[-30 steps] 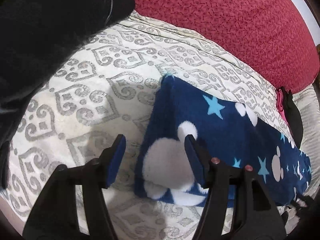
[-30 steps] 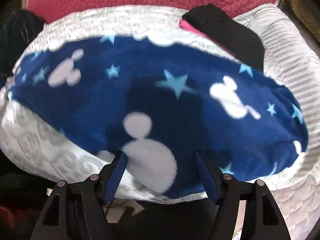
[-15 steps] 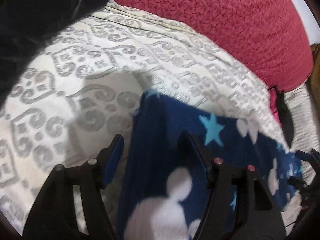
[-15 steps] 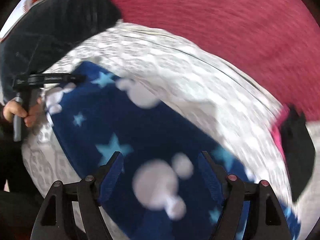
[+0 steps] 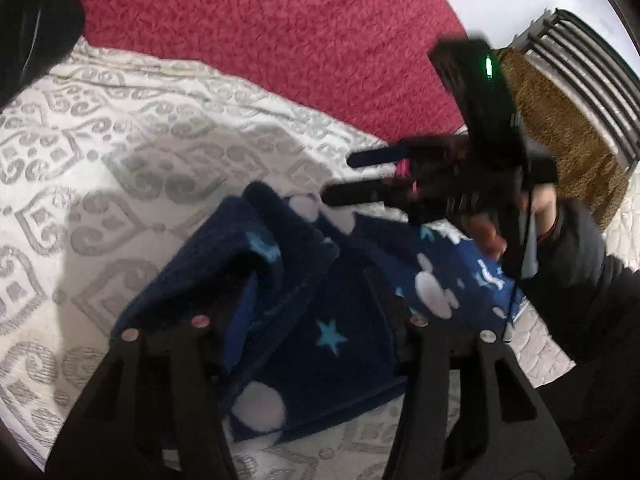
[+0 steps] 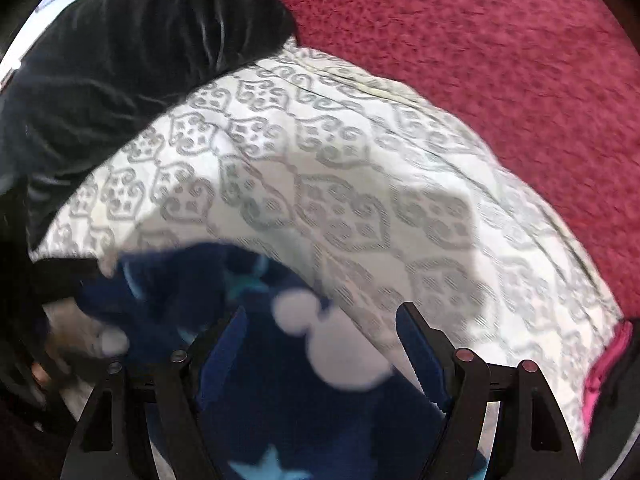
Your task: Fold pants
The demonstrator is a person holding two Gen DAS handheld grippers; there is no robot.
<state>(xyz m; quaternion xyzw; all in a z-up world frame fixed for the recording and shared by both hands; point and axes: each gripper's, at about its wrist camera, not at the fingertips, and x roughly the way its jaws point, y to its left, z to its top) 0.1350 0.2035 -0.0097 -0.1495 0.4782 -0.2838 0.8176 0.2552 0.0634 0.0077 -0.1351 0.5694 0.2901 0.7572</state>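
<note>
Two grippers work over one pair of navy fleece pants [image 5: 332, 320], printed with white mouse heads and pale blue stars, lying on a white bedspread [image 5: 120, 140] with a grey scroll pattern. The pants sit near the bedspread's front edge; a dark red blanket [image 5: 260, 32] borders the far edge, and a black garment [image 6: 120, 48] covers the far left corner. Bare patterned bedspread lies open beyond and to the left of the pants.

Left gripper [image 5: 308, 280]: jaws part open and astride the raised end of the pants, where the fleece humps up in a fold over the left finger; its jaws have just been closing, with fleece between them, and whether the pads yet press on it cannot be told.

Right gripper [image 6: 320, 320], seen also from the left wrist [image 5: 340, 180]: jaws spread wide over the blurred fleece, nothing pinched; a hand [image 5: 540, 208] in a dark sleeve carries it.

Against the frame a second before: the pants then lay stretched flat along the bedspread, and the right gripper stood over the other part of the pants by the black-and-pink item [image 6: 608, 376]. The end now stands bunched, and both grippers meet at that one end.
</note>
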